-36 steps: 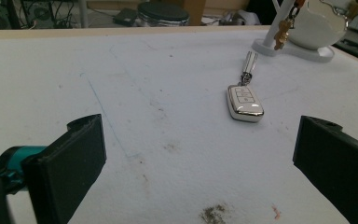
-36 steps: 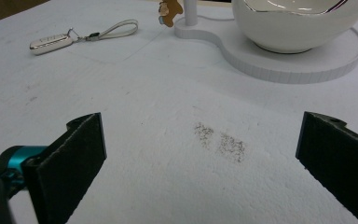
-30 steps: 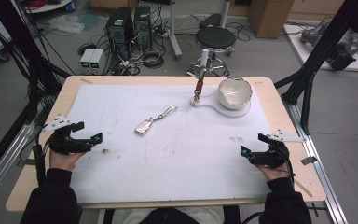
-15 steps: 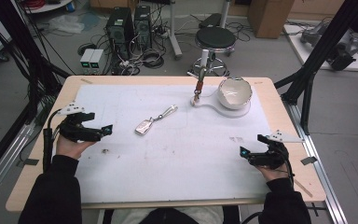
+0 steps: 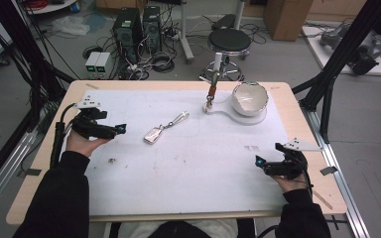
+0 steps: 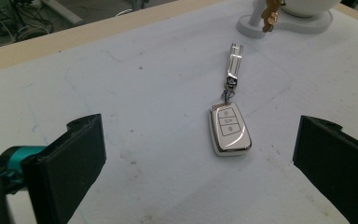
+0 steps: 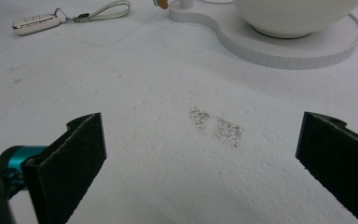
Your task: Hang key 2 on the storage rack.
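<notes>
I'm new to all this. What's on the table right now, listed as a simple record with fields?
Surface: white mat on a wooden table
Key fob: car key fob with strap, lying flat, left of centre
Bowl: white bowl on a white stand, far right
Hook post: small post on the stand, with something brown hanging from it
Left gripper: left gripper open, aimed at the fob, not touching it
Right gripper: right gripper open, near right edge, holding nothing

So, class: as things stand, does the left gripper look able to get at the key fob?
Probably yes. The left gripper is open and points at the key fob, which lies flat on the mat just ahead, with bare mat between them.
</notes>
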Tool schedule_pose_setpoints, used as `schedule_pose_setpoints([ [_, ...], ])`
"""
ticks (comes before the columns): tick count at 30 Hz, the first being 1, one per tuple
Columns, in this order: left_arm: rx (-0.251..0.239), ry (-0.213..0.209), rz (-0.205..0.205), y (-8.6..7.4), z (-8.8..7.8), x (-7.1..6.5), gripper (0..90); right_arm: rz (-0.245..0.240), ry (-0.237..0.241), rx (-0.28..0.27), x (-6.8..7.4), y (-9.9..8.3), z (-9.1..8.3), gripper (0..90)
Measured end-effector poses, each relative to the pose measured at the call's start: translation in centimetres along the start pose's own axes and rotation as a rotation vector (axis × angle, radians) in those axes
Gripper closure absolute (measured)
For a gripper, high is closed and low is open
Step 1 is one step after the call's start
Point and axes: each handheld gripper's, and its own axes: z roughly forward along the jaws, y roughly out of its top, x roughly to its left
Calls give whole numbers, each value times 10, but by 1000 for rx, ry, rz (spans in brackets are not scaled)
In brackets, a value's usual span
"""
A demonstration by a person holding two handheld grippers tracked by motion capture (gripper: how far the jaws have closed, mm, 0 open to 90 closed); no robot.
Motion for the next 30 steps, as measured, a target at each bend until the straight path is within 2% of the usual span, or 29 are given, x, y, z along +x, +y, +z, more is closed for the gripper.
schedule_pose_setpoints([
  [8, 31, -26, 55, 21, 19, -8, 29, 1, -7, -15, 0, 1, -2, 6],
  [13, 43, -68, 84, 39, 36, -13, 29, -11, -16, -20, 1, 1, -2, 6],
  [20, 83, -88, 161, 64, 57, -27, 29, -8, -14, -25, 2, 1, -2, 6],
  [25, 96, -125, 173, 75, 67, -35, 29, -10, -13, -24, 2, 0, -2, 6],
  [30, 120, -152, 177, 78, 82, -40, 58, -12, -8, -30, 2, 0, -2, 6],
])
